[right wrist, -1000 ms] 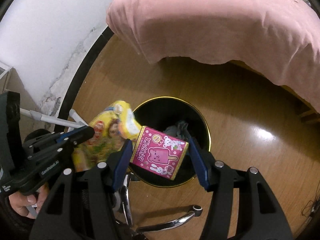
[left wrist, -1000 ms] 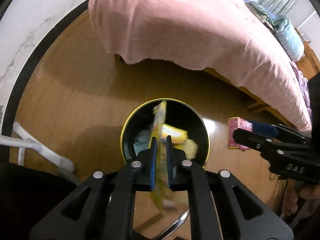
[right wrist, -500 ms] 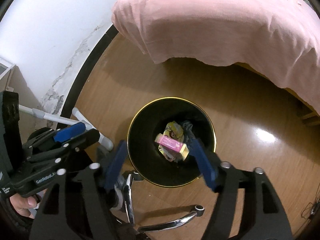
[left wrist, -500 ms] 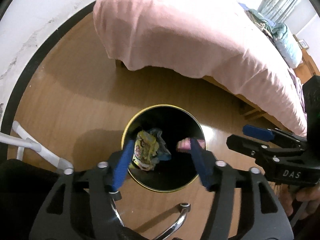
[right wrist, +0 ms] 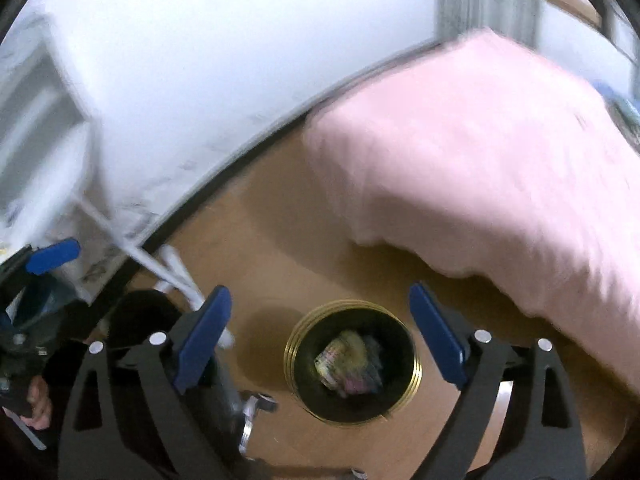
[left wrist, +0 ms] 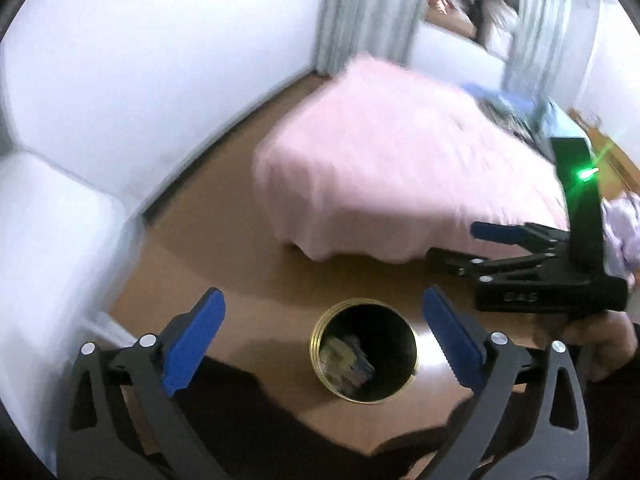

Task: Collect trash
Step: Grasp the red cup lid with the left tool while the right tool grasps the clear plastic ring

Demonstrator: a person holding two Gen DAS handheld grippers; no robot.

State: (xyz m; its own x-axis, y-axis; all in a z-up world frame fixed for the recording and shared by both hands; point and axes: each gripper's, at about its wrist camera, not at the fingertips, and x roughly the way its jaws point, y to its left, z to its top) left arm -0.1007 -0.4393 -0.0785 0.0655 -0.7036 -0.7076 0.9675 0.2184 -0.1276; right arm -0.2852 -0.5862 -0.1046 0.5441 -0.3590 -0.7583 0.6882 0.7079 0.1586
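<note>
A black bin with a gold rim [left wrist: 320,344] stands on the wooden floor, far below both grippers; it also shows in the right wrist view [right wrist: 294,350]. Crumpled wrappers [left wrist: 346,360] lie inside it, seen too in the right wrist view [right wrist: 350,362]. My left gripper [left wrist: 322,330] is open and empty, high above the bin. My right gripper [right wrist: 320,320] is open and empty, also above the bin. The right gripper shows from the side in the left wrist view [left wrist: 520,252], and a blue tip of the left gripper shows in the right wrist view [right wrist: 52,256].
A bed with a pink cover [left wrist: 400,168] fills the right side beyond the bin. White walls [left wrist: 140,60] with a dark skirting, a white shelf unit [right wrist: 36,128] and chrome chair legs [right wrist: 252,412] stand at the left. Both views are blurred by motion.
One second ago each gripper held a wrapper over the bin. Both let go, the trash fell in, and both grippers have risen and tilted up, so the bin looks smaller.
</note>
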